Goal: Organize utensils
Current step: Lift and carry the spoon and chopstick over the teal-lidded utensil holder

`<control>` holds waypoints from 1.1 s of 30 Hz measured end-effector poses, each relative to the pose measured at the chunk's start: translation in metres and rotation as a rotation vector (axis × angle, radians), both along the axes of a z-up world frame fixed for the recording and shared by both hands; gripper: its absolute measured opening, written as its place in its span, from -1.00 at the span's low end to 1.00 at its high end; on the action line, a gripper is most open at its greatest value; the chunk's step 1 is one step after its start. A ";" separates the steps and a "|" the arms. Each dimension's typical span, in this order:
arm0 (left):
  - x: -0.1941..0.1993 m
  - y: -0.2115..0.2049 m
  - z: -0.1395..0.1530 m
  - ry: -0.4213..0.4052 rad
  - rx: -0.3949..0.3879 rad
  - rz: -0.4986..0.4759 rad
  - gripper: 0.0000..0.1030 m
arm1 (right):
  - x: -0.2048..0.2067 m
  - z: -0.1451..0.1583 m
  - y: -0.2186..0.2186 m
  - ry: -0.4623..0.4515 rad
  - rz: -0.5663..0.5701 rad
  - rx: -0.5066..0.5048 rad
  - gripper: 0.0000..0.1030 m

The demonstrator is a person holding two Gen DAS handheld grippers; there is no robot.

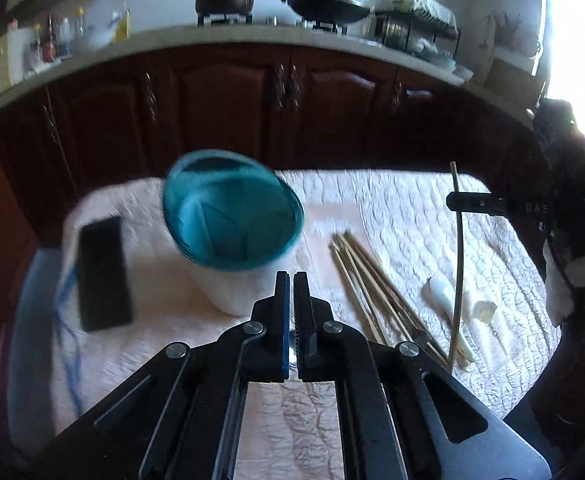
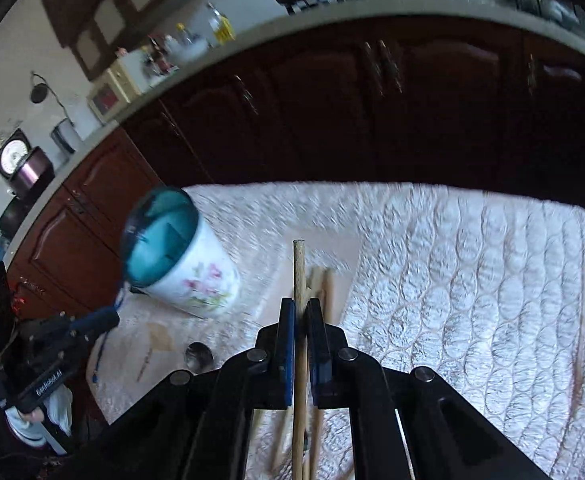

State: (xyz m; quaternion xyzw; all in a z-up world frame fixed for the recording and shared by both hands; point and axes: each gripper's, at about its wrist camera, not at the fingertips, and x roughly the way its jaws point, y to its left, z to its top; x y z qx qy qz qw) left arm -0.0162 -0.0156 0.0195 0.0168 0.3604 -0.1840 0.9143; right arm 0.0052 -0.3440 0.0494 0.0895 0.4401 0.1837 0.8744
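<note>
While the right gripper [image 2: 301,312] pinches one chopstick [image 2: 298,276], keep it upright & lower into the cup [image 2: 180,256] on the left; left gripper [image 1: 292,280] jaws pressed together, nothing visible between.

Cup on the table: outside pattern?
White cup with pink flowers and green leaves; right wrist view.

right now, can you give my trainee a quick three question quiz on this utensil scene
1. True or false: the right gripper is shut on a single wooden chopstick.
2. Where do the remaining loose wooden chopsticks lie? A) inside the holder B) on the quilted white cloth C) on the counter
3. Fill in: the white floral utensil holder has a ____ inner lining.

Key: 1 true; 2 B; 3 teal.
</note>
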 end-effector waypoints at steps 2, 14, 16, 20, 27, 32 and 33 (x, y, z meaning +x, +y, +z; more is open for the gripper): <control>-0.003 0.007 0.011 -0.028 0.012 0.003 -0.99 | -0.009 0.018 0.005 -0.042 0.008 0.004 -0.90; 0.023 -0.003 -0.088 0.226 -0.065 0.045 -0.19 | -0.019 0.060 0.029 -0.115 0.049 0.006 -0.90; 0.035 -0.010 -0.115 0.271 -0.041 0.054 -0.19 | -0.021 0.062 0.031 -0.115 0.052 0.001 -0.90; 0.050 -0.021 -0.143 0.304 -0.027 0.050 -0.70 | -0.025 0.066 0.031 -0.123 0.058 -0.004 -0.90; 0.028 -0.011 -0.101 0.213 -0.047 0.007 -0.97 | -0.031 0.074 0.034 -0.141 0.074 0.007 -0.90; 0.003 0.017 -0.040 0.074 -0.023 0.025 -0.97 | -0.032 0.087 0.040 -0.174 0.083 0.041 -0.90; 0.001 0.024 -0.026 0.036 -0.016 0.038 -0.97 | -0.032 0.089 0.042 -0.180 0.084 0.051 -0.90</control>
